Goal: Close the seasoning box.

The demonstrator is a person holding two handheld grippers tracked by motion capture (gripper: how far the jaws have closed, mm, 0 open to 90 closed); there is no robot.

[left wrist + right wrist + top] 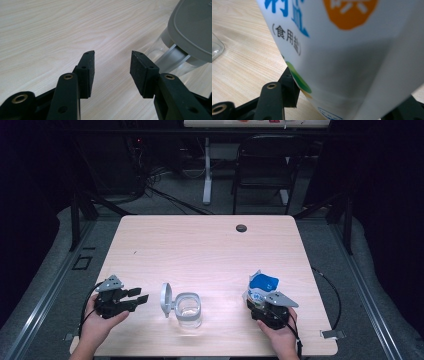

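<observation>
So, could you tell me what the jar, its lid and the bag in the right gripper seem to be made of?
Jar: clear glass or hard clear plastic; the table shows through it, with bright glints.
Lid: matte grey, probably plastic, smooth with a moulded rim line.
Bag: glossy white printed film, likely plastic, creased and soft-looking where the right gripper clasps it.

One clear jar (189, 310) with one hinged lid (166, 299), one salt bag (261, 288), two tools.

White salt bag (261, 287) with blue top, upright near desk's right front; clear jar (189, 310), grey lid (166, 298) flipped open, centre front.
</observation>
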